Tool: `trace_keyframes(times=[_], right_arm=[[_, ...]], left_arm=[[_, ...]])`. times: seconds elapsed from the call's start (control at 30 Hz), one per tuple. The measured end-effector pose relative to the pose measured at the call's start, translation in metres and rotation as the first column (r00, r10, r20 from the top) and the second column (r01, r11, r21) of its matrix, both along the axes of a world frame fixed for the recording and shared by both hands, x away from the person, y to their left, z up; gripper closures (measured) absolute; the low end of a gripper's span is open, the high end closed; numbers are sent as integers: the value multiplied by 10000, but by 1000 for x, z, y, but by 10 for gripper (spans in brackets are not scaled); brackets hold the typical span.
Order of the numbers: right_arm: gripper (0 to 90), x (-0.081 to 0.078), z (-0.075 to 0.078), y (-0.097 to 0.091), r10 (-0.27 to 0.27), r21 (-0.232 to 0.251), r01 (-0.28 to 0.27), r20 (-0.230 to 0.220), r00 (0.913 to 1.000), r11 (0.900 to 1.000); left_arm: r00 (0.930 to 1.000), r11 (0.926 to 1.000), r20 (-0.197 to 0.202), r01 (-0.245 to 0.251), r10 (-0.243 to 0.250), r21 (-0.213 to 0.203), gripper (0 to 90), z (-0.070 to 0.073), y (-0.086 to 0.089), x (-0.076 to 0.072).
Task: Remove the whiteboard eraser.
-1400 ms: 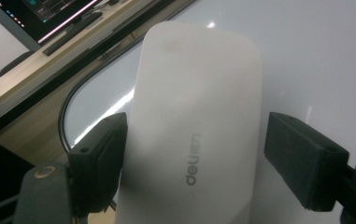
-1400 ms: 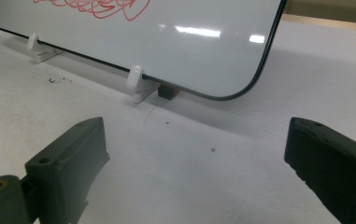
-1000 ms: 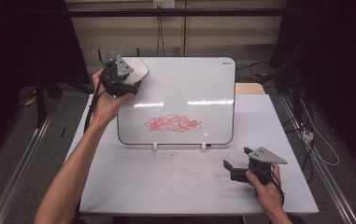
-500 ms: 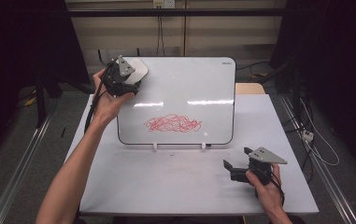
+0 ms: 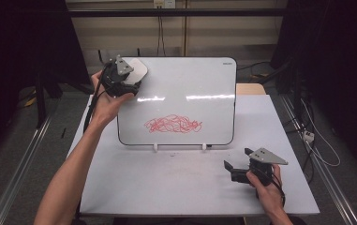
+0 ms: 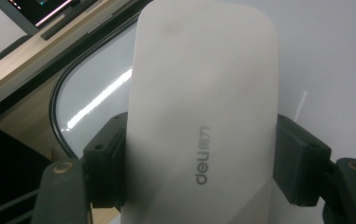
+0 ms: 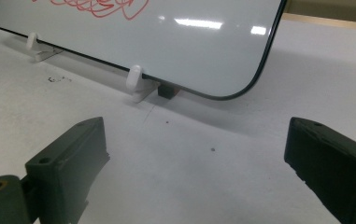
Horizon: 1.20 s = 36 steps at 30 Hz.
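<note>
White eraser (image 6: 199, 121) clamped at the whiteboard's (image 5: 185, 79) top left corner

Left gripper (image 5: 128, 80) pinches the eraser against the board, above the red scribble (image 5: 173, 123); right gripper (image 5: 238, 164) rests near the table's (image 5: 167, 183) front right corner, jaws spread, holding nothing.

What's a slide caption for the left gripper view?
Left gripper clamps a white Deli whiteboard eraser against the whiteboard's top corner.

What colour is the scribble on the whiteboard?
Red; the scribble on the whiteboard shows best in the high view.
</note>
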State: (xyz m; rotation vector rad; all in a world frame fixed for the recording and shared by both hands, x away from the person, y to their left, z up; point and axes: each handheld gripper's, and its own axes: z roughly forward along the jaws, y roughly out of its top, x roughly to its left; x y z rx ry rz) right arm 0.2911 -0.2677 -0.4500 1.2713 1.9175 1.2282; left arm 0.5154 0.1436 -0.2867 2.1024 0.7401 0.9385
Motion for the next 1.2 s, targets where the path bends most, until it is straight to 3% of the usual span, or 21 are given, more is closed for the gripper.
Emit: trace_keyframes(times=[0.37, 0.47, 0.5, 0.67, 0.7, 0.83, 1.2], right_arm=[[58, -1, 0, 0, 8, 29, -8, -10, 10000, 10000], [58, -1, 0, 0, 4, 26, -4, -13, 10000, 10000], [58, -1, 0, 0, -1, 19, 1, -13, 10000, 10000], [58, -1, 0, 0, 0, 8, 0, -4, 10000, 10000], [58, 0, 0, 0, 2, 8, -2, -3, 10000, 10000], [57, 0, 0, 0, 4, 5, -4, -9, 10000, 10000], [58, 1, 0, 0, -40, 39, 40, -32, 10000, 10000]], left_arm=[[9996, 9989, -285, -21, 8, -465, 302, 1, 3, 0], [9996, 9979, -278, 30, -48, -654, 303, 2, 4, -1], [9997, 9956, -209, 83, -103, -933, 304, 5, 6, -2], [9998, 9954, -110, 181, -192, -943, 306, 9, 7, -5], [9999, 9974, -23, 130, -132, -710, 307, 10, 6, -7], [9994, 9977, 76, 344, -340, -580, 307, 16, 5, -16], [9989, 9944, 186, 435, -419, -960, 308, 14, 8, -26]])
